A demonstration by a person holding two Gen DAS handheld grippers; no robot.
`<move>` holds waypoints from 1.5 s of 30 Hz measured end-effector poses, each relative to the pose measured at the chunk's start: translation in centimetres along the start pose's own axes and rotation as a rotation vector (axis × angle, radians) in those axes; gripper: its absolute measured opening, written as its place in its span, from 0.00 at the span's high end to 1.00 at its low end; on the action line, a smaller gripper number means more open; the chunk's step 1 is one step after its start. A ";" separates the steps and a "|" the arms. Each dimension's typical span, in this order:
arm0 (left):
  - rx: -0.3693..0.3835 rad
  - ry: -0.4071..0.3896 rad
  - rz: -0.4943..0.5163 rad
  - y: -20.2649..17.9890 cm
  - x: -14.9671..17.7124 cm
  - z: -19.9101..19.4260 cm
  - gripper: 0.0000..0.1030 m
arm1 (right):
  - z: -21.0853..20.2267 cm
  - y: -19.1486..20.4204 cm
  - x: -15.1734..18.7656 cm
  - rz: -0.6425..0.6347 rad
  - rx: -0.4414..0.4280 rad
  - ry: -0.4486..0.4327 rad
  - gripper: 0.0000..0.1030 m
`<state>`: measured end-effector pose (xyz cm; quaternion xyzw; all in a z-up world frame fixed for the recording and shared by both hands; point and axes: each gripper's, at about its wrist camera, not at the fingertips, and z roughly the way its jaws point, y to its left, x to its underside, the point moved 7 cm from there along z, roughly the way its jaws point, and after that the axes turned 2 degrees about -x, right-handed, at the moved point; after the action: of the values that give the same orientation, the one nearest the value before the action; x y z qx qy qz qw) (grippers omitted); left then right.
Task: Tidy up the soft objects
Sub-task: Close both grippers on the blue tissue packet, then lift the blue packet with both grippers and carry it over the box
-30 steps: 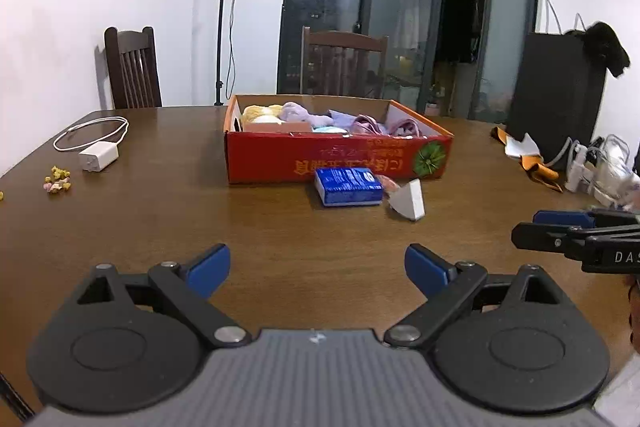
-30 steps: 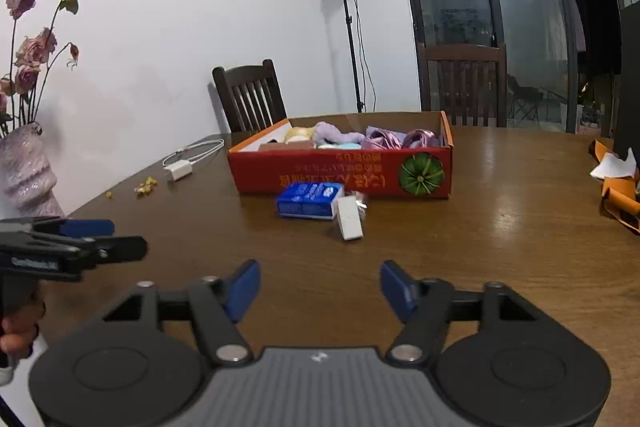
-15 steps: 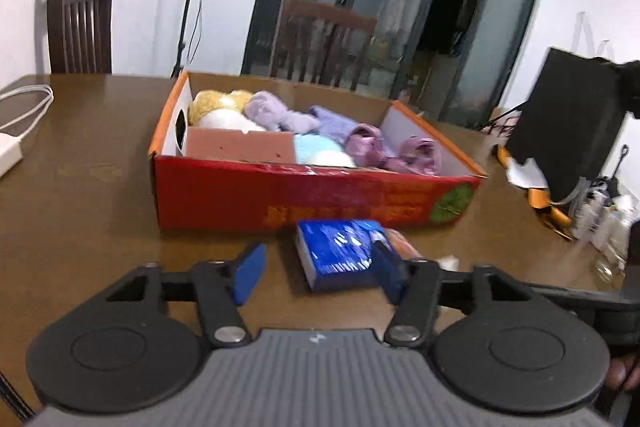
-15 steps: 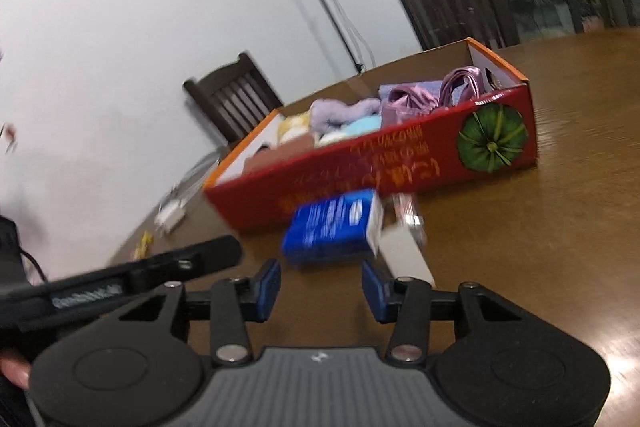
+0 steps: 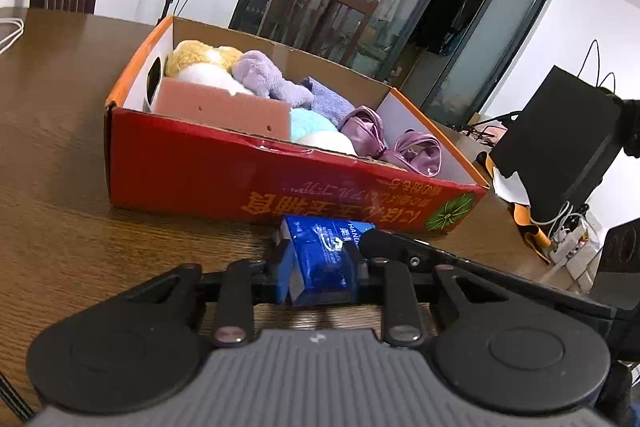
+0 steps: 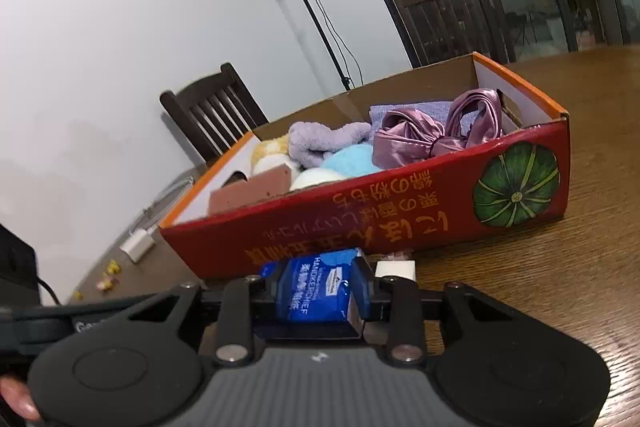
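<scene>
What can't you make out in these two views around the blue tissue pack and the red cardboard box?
Blue plastic-wrapped tissue pack: both views; left gripper and right gripper hide its underside, so lifted or resting is unclear.
Small white block: right wrist view, mostly behind the right gripper's finger; unidentifiable.
Red cardboard box: its front wall hides the lower contents in both views.
Tiny yellow bits: right wrist view, too small.

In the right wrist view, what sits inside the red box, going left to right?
Pink sponge → yellow plush → lavender plush → blue plush → satin pouch, all in the red box.
</scene>
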<state>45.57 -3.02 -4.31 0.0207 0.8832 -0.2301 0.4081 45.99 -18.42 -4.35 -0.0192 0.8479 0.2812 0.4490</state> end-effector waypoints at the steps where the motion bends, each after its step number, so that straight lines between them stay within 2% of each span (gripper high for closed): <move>1: -0.003 0.000 0.003 0.0 0.1 0.1 0.75 | 0.0 0.0 0.0 -0.004 0.000 0.001 0.71; 3: -0.008 -0.003 0.004 0.0 0.1 0.2 0.77 | -0.2 -0.1 -0.1 0.011 -0.008 -0.004 0.77; 5: 0.027 -0.001 -0.011 -0.4 0.2 -0.1 0.84 | -0.6 0.1 -0.1 0.049 -0.072 0.011 0.87; 6: 0.035 -0.003 -0.029 -0.7 0.2 -0.5 0.90 | -0.8 0.3 0.0 0.070 -0.108 0.019 0.88; 7: 0.031 -0.022 -0.029 -1.2 0.4 -1.3 0.90 | -1.3 0.9 0.0 0.062 -0.123 0.007 0.88; 10: 0.037 -0.044 -0.030 -2.1 1.6 -3.4 0.90 | -3.5 2.3 0.3 -0.012 -0.099 -0.024 0.88; 12: 0.011 -0.052 -0.031 -2.3 2.7 -4.5 0.87 | -5.0 2.2 0.7 0.003 -0.099 -0.033 0.87; 14: -0.022 -0.054 -0.016 -2.4 3.4 -4.7 0.84 | -5.4 1.5 1.2 -0.015 -0.049 -0.027 0.86; 16: -0.048 -0.046 -0.038 -2.0 3.3 -4.3 0.76 | -4.6 0.8 1.5 -0.016 -0.036 0.018 0.81; 17: -0.055 -0.061 -0.047 -1.8 3.0 -4.0 0.68 | -4.2 0.5 1.4 -0.019 -0.032 0.019 0.78; 18: -0.073 -0.072 -0.057 -1.6 2.6 -3.6 0.64 | -3.8 0.0 1.3 -0.028 -0.010 0.013 0.77; 19: -0.085 -0.071 -0.059 -1.4 2.2 -3.2 0.64 | -3.2 -0.4 1.1 -0.045 0.018 0.017 0.75; 21: -0.076 -0.062 -0.065 -1.2 1.6 -2.1 0.64 | -2.4 -0.6 0.5 -0.065 0.008 0.021 0.71; 25: -0.071 -0.038 -0.085 -0.9 1.2 -0.1 0.64 | -0.6 -1.7 -0.6 -0.070 0.036 0.029 0.71; 27: -0.060 -0.027 -0.084 -0.8 1.5 0.4 0.64 | -0.3 -2.2 -0.9 -0.058 0.023 0.029 0.69; 29: -0.044 -0.019 -0.084 -0.5 1.8 0.7 0.64 | -0.1 -2.5 -1.2 -0.058 -0.004 0.030 0.62; 32: -0.024 -0.015 -0.103 -0.3 1.8 0.6 0.63 | 0.7 -2.3 -1.2 -0.068 -0.039 0.056 0.61; 33: -0.014 -0.009 -0.108 -0.4 1.9 0.5 0.67 | 0.8 -2.0 -1.0 -0.087 -0.044 0.067 0.61; 37: -0.001 0.012 -0.115 -0.3 2.1 0.7 0.70 | 1.6 -1.2 -0.9 -0.173 -0.046 0.072 0.63; 42: 0.000 0.000 -0.095 -0.4 2.5 0.4 0.70 | 2.6 -1.4 -1.8 -0.182 -0.066 0.103 0.65; 43: 0.000 0.000 -0.100 -0.4 2.7 0.1 0.70 | 2.5 -1.3 -1.7 -0.184 -0.068 0.122 0.67; 44: -0.007 0.003 -0.104 -0.3 2.9 -0.3 0.71 | 2.0 -1.1 -1.5 -0.182 -0.073 0.134 0.75; 45: -0.016 0.003 -0.097 -0.2 3.2 -0.9 0.71 | 1.6 -0.7 -1.2 -0.184 -0.074 0.151 0.77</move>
<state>42.74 -3.33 -6.09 -0.0250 0.8857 -0.2424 0.3953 48.12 -18.50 -4.40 -0.1345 0.8630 0.2676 0.4068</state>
